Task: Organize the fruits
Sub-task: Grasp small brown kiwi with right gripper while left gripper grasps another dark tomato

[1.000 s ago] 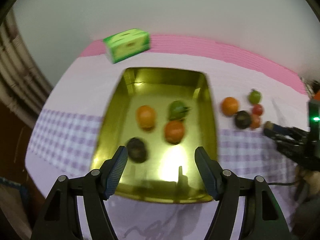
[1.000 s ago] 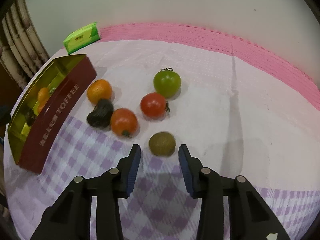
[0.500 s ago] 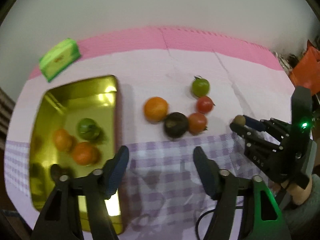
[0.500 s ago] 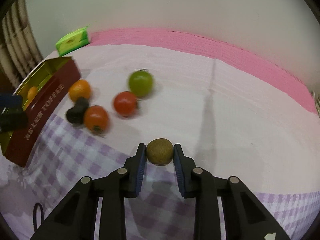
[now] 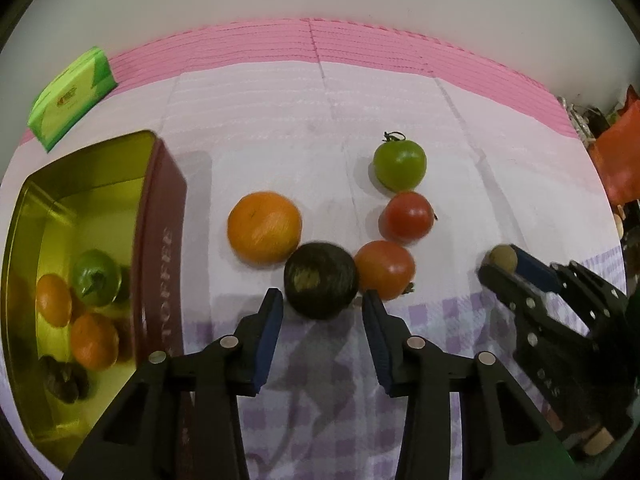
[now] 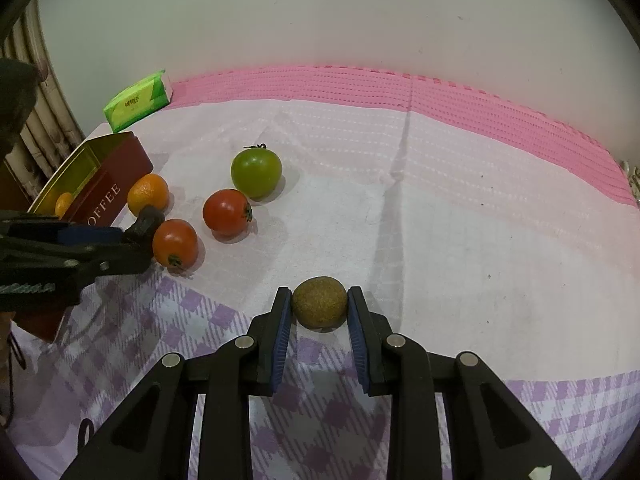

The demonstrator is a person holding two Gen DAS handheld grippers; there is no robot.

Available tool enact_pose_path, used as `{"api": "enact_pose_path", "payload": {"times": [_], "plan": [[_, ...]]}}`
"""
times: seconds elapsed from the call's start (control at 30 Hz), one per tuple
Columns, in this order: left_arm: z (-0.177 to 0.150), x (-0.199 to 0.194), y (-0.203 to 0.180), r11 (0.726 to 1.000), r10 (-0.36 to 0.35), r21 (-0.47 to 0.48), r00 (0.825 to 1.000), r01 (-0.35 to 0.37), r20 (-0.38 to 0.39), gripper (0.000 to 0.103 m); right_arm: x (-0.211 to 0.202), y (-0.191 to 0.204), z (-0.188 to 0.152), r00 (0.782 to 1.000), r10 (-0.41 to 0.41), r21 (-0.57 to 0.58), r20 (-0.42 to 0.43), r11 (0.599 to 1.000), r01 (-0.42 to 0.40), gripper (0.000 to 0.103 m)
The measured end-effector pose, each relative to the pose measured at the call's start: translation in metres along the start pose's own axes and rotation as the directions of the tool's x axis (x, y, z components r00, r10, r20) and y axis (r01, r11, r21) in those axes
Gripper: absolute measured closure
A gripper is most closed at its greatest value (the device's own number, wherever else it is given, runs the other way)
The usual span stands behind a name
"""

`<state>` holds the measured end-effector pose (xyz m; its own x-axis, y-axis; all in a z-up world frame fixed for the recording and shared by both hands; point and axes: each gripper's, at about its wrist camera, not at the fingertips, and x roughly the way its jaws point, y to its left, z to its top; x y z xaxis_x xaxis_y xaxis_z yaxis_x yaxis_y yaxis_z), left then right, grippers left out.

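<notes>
On the cloth-covered worktop (image 6: pixel 460 208), the right tool (image 6: pixel 319 305) is clamped on a brown kiwi (image 6: pixel 319 302), both blue pads pressing its sides just above the checked part of the cloth. Left of it, the left tool (image 5: pixel 322 312) has just been closing, with a dark avocado (image 5: pixel 320 279) between its fingers and a small gap visible at each pad. An orange (image 5: pixel 264 227) and an orange-red tomato (image 5: pixel 385 268) touch the avocado, a red tomato (image 5: pixel 408 217) and a green tomato (image 5: pixel 400 163) lie beyond, and the toffee tin (image 5: pixel 160 240) at far left holds more fruit.
</notes>
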<state>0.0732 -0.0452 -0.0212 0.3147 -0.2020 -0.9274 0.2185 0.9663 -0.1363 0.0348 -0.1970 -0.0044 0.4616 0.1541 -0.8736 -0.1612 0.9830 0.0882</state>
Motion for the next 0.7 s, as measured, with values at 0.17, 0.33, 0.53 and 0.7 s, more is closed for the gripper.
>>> {"api": "enact_pose_path", "payload": {"times": [0.17, 0.33, 0.53, 0.7], "plan": [[0.008, 0.01, 0.002, 1.0, 0.002, -0.01, 1.0, -0.002, -0.002, 0.064, -0.001, -0.001, 0.0, 1.0, 0.001, 0.003, -0.002, 1.0, -0.001, 0.077], [-0.003, -0.007, 0.004, 1.0, 0.013, 0.005, 1.0, -0.013, 0.003, 0.064, -0.001, -0.001, 0.0, 1.0, -0.003, -0.002, -0.002, 1.0, 0.003, 0.077], [-0.022, -0.049, 0.023, 1.0, 0.003, -0.027, 0.999, -0.001, 0.047, 0.064, -0.001, 0.002, 0.0, 1.0, -0.017, -0.006, -0.001, 1.0, 0.017, 0.077], [-0.037, -0.075, 0.051, 0.997, 0.037, -0.066, 0.997, -0.033, 0.07, 0.064, 0.0, 0.006, -0.001, 0.999, -0.034, -0.016, -0.003, 0.999, 0.034, 0.077]]}}
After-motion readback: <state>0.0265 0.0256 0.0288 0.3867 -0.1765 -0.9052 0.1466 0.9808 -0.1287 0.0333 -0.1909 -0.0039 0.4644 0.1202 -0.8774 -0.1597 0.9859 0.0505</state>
